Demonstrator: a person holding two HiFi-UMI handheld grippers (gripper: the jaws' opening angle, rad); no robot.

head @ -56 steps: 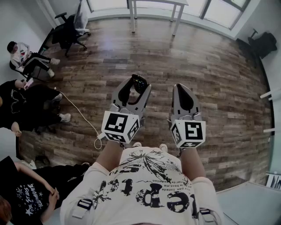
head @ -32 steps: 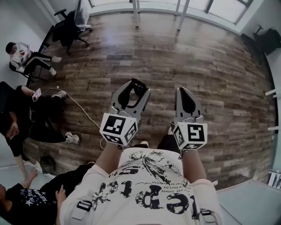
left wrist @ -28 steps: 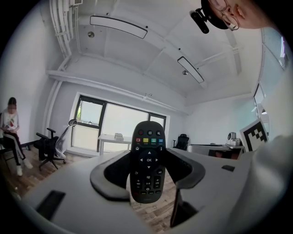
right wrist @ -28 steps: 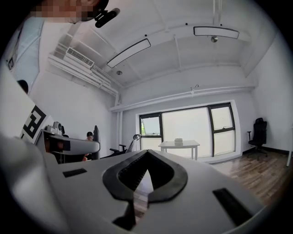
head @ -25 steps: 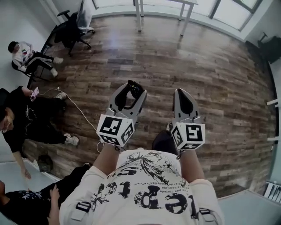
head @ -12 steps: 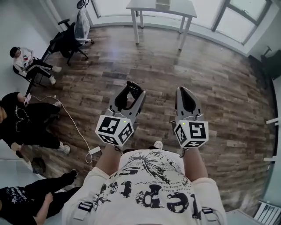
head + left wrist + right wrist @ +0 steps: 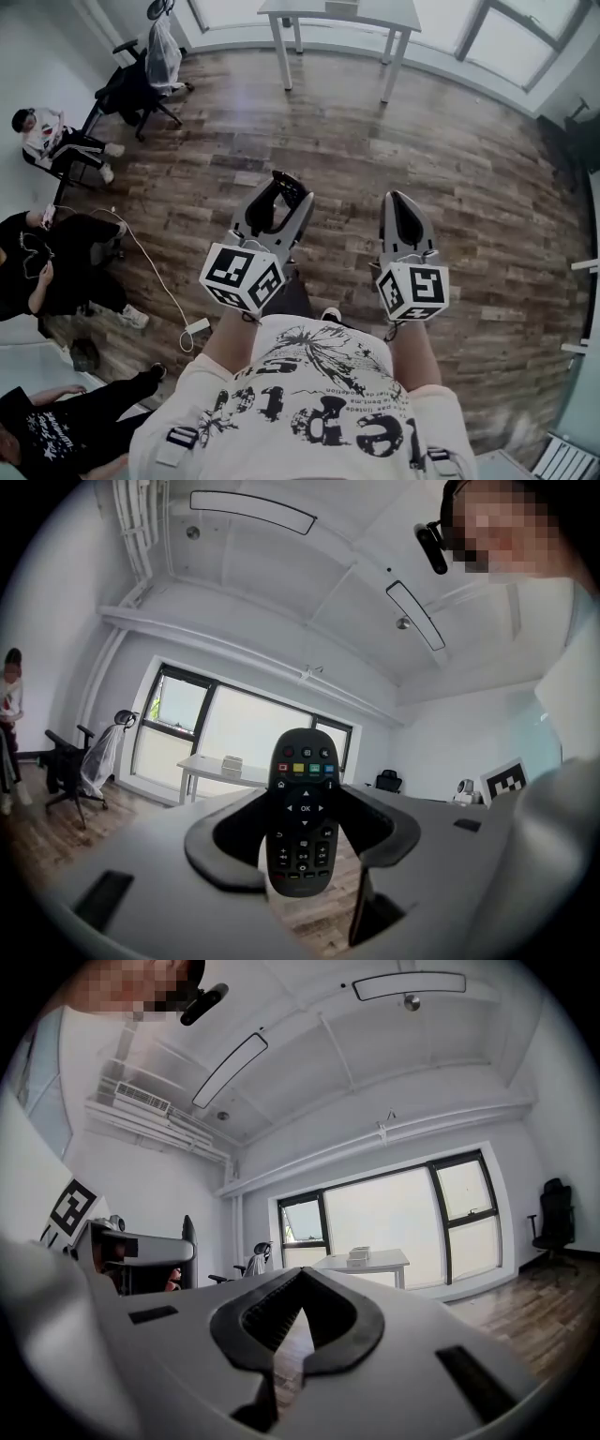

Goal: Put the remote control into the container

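Note:
The black remote control (image 7: 302, 808) with coloured buttons stands upright between the jaws of my left gripper (image 7: 302, 794), which is shut on it. In the head view the remote (image 7: 292, 188) sticks out past the tip of the left gripper (image 7: 284, 187), held over the wooden floor. My right gripper (image 7: 399, 200) hangs beside it, jaws shut with nothing between them; its tip (image 7: 300, 1277) points toward the window. A small white box (image 7: 358, 1253) sits on a white table far ahead; the same box (image 7: 231, 763) shows in the left gripper view.
The white table (image 7: 342, 11) stands by the windows at the far end of the wooden floor (image 7: 450, 169). An office chair (image 7: 141, 80) and a seated person (image 7: 42, 136) are at the left. More people (image 7: 37, 272) and a floor cable (image 7: 159, 281) are nearer left.
The view has moved forward over the floor; the white table has come further into sight at the top. Both grippers keep their pose, the remote still in the left one.

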